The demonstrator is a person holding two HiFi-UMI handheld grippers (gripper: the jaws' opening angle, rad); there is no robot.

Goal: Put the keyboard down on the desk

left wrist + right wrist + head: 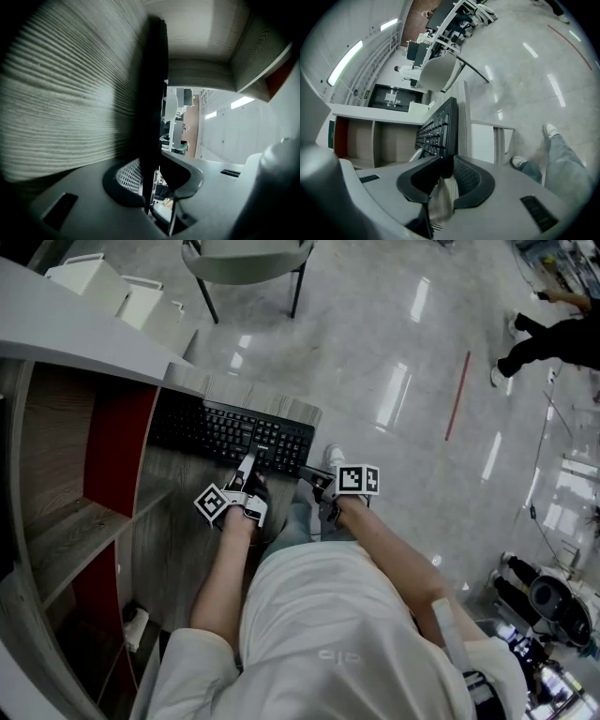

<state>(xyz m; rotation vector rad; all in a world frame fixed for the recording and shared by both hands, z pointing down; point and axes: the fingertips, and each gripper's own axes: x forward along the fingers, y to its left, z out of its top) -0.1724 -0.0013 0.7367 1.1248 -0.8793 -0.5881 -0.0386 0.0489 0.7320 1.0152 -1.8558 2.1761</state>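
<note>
A black keyboard (230,432) lies level over the wood-grain desk (178,512), near its front edge; whether it rests on the wood I cannot tell. My left gripper (248,461) holds its near edge toward the middle, and my right gripper (310,473) holds its near right corner. In the left gripper view the keyboard (151,108) shows edge-on as a dark slab, with my left gripper (152,177) shut on it. In the right gripper view the key rows (437,129) run away from me, and my right gripper (446,174) is shut on the corner.
A shelf unit with red panels (117,442) rises at the left under a white top (56,329) with white boxes (94,279). A grey chair (248,261) stands beyond the desk. The holder's shoe (335,457) is by the desk's corner. Another person (553,334) walks at far right.
</note>
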